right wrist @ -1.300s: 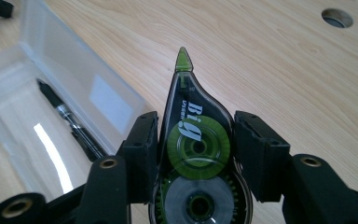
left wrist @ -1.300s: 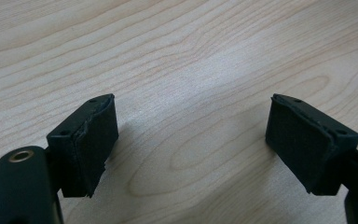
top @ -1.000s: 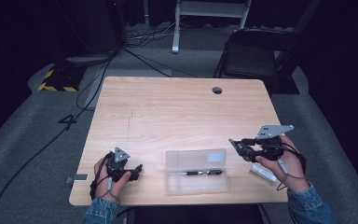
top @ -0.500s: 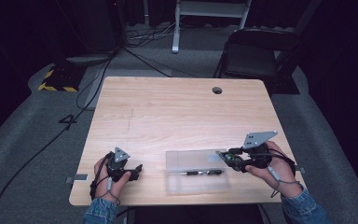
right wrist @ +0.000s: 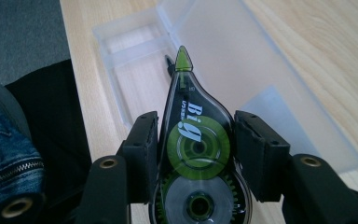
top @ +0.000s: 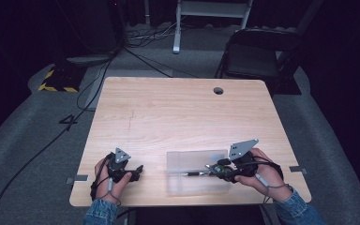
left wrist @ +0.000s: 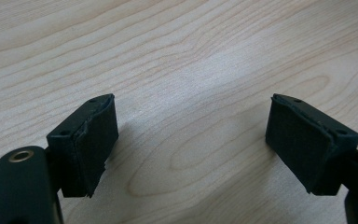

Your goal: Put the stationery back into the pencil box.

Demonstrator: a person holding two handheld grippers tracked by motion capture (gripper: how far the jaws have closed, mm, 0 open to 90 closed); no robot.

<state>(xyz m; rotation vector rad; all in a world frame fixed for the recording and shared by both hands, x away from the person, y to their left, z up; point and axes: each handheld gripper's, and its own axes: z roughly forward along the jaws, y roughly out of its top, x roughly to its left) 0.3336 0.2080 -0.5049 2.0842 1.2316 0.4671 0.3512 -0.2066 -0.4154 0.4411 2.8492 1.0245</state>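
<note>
Work in hand: putting a green and black correction tape dispenser with a clear body [right wrist: 193, 154] into a clear frosted plastic pencil case [top: 198, 171] that lies open near the front edge of the pale wooden table [top: 178, 112].
Right tool [right wrist: 193, 156]: its two black jaws pinch the dispenser by its flat sides, green tip pointing away from the hand and toward the case; in the high view the right tool [top: 221, 169] sits at the case's right end.
Left tool [left wrist: 191, 140]: jaws spread wide with bare table between them, nothing held; in the high view the left tool [top: 129, 171] rests low on the table, well to the left of the case.
Where the dispenser is: in the grip, above the right end of the case, its tip over the open tray; I cannot tell whether it touches the plastic yet.
Case: lid folded flat beside the tray, both halves facing up.
Already inside: a dark slim pen [top: 198, 174] lies along the tray.
Done, as I judge it: case opened, pen stowed, dispenser picked up and brought to the case.
Left to do: lower the dispenser into the tray beside the pen, let go, then probably close the lid.
Watch for: the light case may slide when nudged, and the left tool is not steadying it.
</note>
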